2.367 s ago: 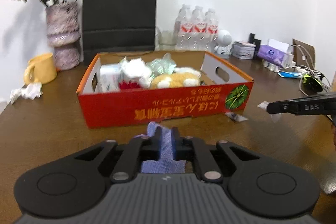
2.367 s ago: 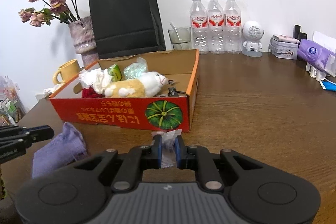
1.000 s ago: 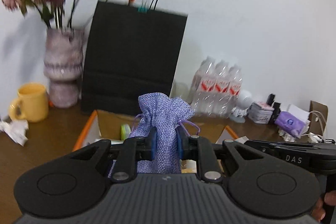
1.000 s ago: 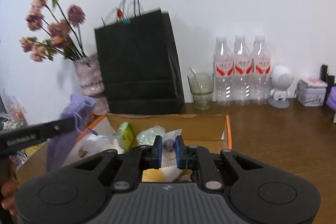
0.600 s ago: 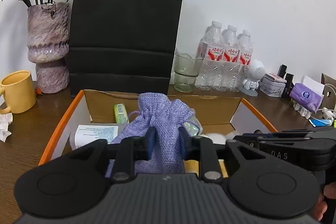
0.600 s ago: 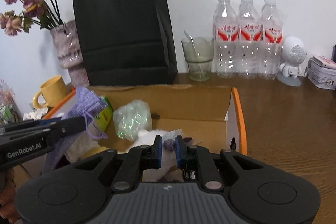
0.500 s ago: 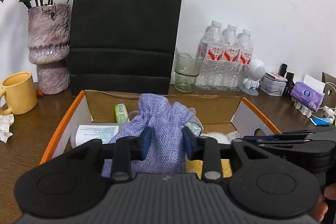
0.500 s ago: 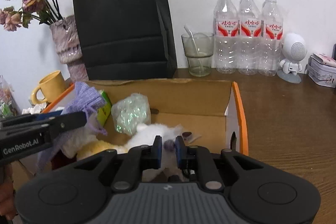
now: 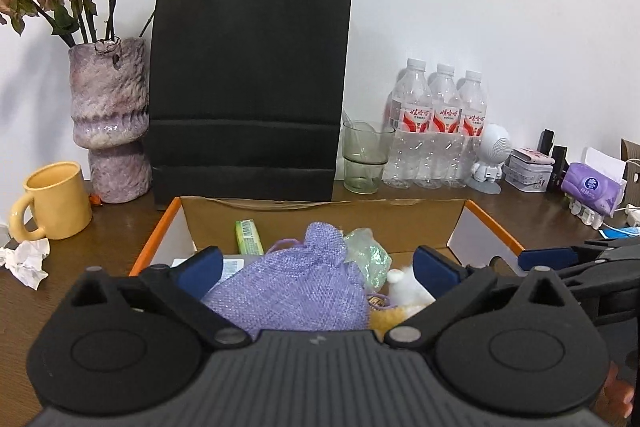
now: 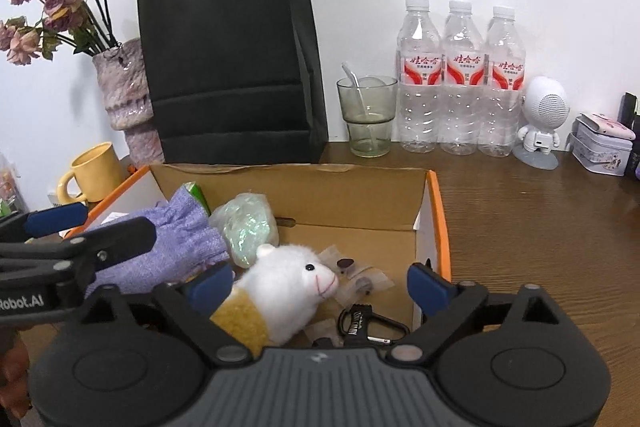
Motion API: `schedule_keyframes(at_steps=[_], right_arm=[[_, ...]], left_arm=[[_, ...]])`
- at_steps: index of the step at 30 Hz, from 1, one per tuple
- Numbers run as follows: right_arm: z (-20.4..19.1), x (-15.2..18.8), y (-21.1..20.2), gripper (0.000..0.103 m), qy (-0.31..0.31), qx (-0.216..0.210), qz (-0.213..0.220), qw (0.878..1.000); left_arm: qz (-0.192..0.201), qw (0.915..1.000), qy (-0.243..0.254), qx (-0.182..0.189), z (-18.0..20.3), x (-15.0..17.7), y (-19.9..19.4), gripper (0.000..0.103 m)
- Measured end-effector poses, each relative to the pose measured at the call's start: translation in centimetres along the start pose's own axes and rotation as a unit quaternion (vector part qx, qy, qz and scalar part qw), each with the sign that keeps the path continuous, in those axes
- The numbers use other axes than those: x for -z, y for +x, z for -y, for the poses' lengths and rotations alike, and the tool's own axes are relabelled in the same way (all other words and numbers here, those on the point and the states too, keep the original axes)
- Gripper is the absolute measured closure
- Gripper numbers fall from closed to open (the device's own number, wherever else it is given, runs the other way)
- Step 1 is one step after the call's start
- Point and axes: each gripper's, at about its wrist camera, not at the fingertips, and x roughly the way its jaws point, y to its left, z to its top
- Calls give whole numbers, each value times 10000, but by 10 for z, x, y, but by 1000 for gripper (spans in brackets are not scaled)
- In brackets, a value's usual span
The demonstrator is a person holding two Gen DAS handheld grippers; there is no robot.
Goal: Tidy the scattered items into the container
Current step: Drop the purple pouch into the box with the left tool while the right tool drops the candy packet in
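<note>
Both jaws have just been opening since a second ago: the left gripper [image 9: 316,263], then pinching the purple pouch [image 9: 292,291], now stands spread with the pouch lying loose between its fingers inside the cardboard box [image 10: 438,219]; the right gripper [image 10: 320,281], then pinching a small clear wrapper [image 10: 360,277], is likewise spread and the wrapper rests on the box floor beside the plush sheep [image 10: 288,287]. Also inside the box: an iridescent packet [image 10: 246,225], a green packet [image 9: 249,237], a black carabiner [image 10: 368,323]. Judged status: both carried items delivered, nothing pinched. Left of the box on the surface [image 10: 540,227] a crumpled tissue [image 9: 26,261] lies by the yellow mug [image 9: 56,199], possibly still to tidy; the near side of the box is hidden
</note>
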Motion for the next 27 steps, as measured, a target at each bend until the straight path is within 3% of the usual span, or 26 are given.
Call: schedule_keyframes(at_steps=[10, 18, 25, 27], right_arm=[[-1, -2, -22, 6, 7, -8, 199, 9998], [5, 11, -80, 6, -152, 9, 596, 9981], [10, 62, -106, 9, -300, 74, 159, 9994], [9, 77, -103, 16, -267, 13, -96, 9996]], left_arm=[[130, 9999, 24, -24, -1, -5, -17, 0], [416, 9991, 57, -58, -17, 0, -63, 0], [216, 9996, 172, -84, -34, 31, -95, 0], [120, 9998, 154, -84, -38, 41, -102, 0]])
